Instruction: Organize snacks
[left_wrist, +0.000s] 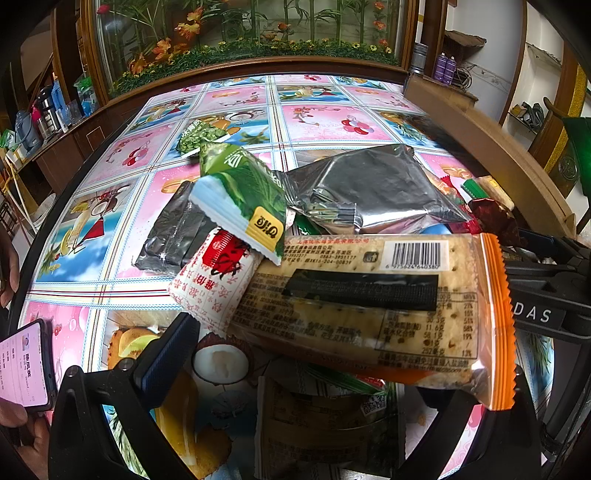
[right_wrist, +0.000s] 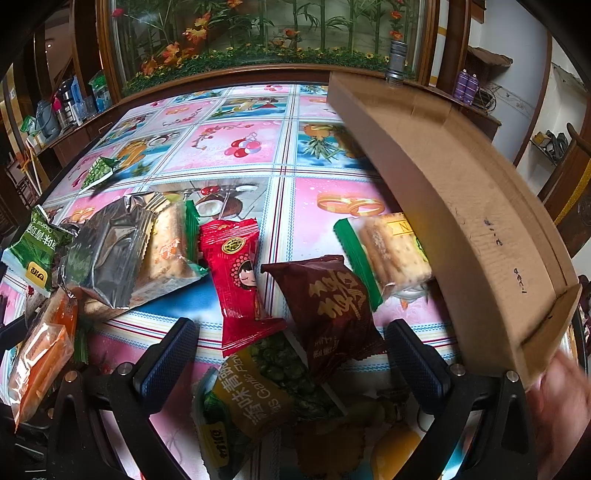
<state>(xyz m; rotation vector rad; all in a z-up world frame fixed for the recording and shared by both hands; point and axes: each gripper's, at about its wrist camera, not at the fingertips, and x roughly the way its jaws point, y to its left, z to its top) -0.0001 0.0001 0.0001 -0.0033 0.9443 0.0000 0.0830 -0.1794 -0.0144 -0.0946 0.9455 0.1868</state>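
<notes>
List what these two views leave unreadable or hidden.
- Left wrist: the left gripper right finger, hidden by the orange cracker pack.
- Left wrist: the phone, cut by the frame edge, text too small.
- Right wrist: the hand holding the cardboard box, blurred.

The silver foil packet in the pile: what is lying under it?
In the right wrist view the silver foil packet lies over a cracker packet with green ends, covering its left part. What else lies beneath the foil cannot be seen.
</notes>
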